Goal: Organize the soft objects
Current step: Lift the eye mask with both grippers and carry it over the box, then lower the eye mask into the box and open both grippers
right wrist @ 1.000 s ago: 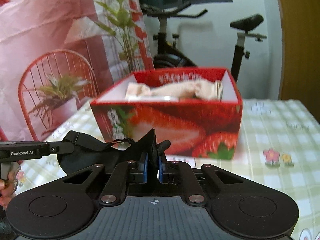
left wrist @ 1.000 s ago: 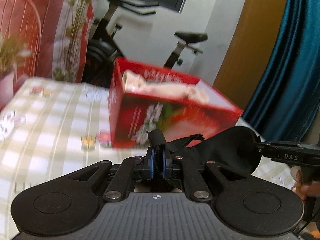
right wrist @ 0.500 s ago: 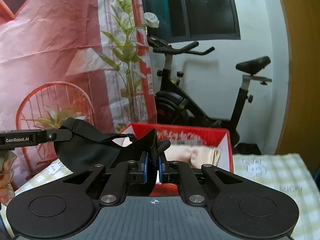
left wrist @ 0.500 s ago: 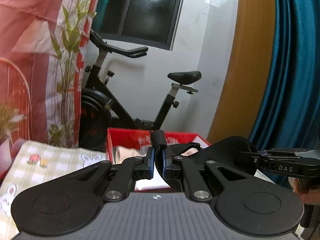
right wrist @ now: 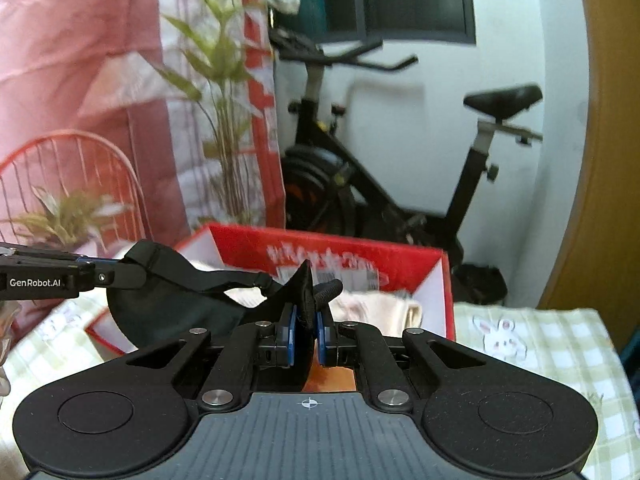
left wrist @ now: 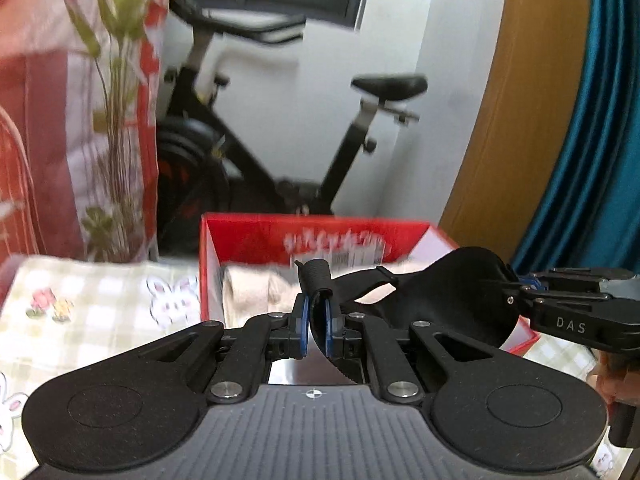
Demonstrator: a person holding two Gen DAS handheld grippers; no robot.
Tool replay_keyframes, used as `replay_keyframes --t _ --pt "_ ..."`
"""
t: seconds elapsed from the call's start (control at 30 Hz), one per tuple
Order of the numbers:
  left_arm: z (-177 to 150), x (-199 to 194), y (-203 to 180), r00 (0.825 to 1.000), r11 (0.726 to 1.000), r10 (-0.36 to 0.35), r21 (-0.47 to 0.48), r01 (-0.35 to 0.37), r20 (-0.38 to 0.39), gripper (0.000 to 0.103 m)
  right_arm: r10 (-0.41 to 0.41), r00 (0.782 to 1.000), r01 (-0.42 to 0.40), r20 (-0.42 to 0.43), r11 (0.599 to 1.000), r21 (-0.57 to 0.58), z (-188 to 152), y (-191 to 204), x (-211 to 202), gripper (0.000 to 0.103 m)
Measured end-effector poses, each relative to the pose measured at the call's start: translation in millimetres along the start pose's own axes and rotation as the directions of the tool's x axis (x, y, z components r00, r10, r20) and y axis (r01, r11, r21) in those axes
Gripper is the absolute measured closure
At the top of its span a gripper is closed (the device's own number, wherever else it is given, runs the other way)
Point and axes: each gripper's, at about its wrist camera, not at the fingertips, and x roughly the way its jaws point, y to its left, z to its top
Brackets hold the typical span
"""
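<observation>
A black eye mask (left wrist: 452, 300) hangs stretched between both grippers above the near edge of a red strawberry box (left wrist: 248, 240). My left gripper (left wrist: 315, 312) is shut on one end of the black eye mask, its strap curled above the blue pads. In the right wrist view my right gripper (right wrist: 305, 328) is shut on the other end of the eye mask (right wrist: 168, 304). Beige folded cloth (right wrist: 376, 306) lies inside the red box (right wrist: 436, 276). The right gripper appears at the right edge of the left wrist view, by the mask.
The box stands on a table with a green checked cloth (right wrist: 540, 344) printed with rabbits. Behind are an exercise bike (right wrist: 360, 184), a pink printed backdrop (right wrist: 80, 80), an orange door frame (left wrist: 520, 120) and a teal curtain (left wrist: 600, 140). A hand (left wrist: 616, 376) holds the right gripper.
Both grippers have carried the black eye mask up and toward the red box. The box, first seen from its front, now shows its open top just beyond the fingers.
</observation>
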Motion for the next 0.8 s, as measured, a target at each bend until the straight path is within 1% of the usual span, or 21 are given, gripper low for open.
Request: replay_keyframes --t 0.07,0.17,0.27,0.53,0.57,0.63,0.67,0.7,0.73,0.77,0.8 --pt "-6 13 2 0.999 1.0 0.007 -0.011 -0.007 -0.048 0.094 -0.006 0.999 0.006 -0.042 1.0 -0.003 -9 -2 12 0.094" --pt "-15 23 8 0.997 1.0 0.016 -0.013 -0.017 -0.081 0.094 -0.015 0.996 0.015 -0.085 1.0 -0.002 -19 -3 25 0.094" --pt "-21 26 11 0.996 1.0 0.02 -0.007 -0.021 -0.091 0.094 -0.013 0.995 0.015 -0.102 1.0 0.013 -25 -4 31 0.094" --pt "-18 28 9 0.995 0.999 0.033 0.011 -0.032 -0.099 0.094 -0.025 0.994 0.028 -0.11 0.999 0.027 -28 -7 35 0.093" --pt "-17 29 8 0.994 0.999 0.035 0.012 -0.034 -0.101 0.093 -0.025 0.994 0.029 -0.109 0.999 0.032 -28 -6 34 0.091" --pt "-16 29 7 0.993 0.999 0.044 0.013 -0.043 -0.108 0.092 -0.031 0.994 0.034 -0.106 0.999 0.032 -27 -5 32 0.083" --pt "-15 28 7 0.993 0.999 0.047 0.01 -0.046 -0.111 0.091 -0.034 0.994 0.037 -0.105 0.999 0.03 -27 -4 31 0.081" --pt "-14 27 7 0.993 0.999 0.045 0.007 -0.045 -0.113 0.088 -0.035 0.994 0.038 -0.101 0.999 0.028 -27 -3 29 0.078" --pt "-14 25 7 0.993 0.999 0.045 0.007 -0.044 -0.113 0.083 -0.042 0.995 0.045 -0.094 0.999 0.027 -26 -2 26 0.074" --pt "-14 23 6 0.993 0.999 0.047 0.009 -0.047 -0.11 0.069 -0.051 0.995 0.053 -0.089 0.998 0.026 -26 -2 24 0.07" --pt "-13 21 5 0.993 0.999 0.054 0.011 -0.053 -0.104 0.051 -0.059 0.995 0.061 -0.082 0.998 0.027 -26 -2 21 0.06"
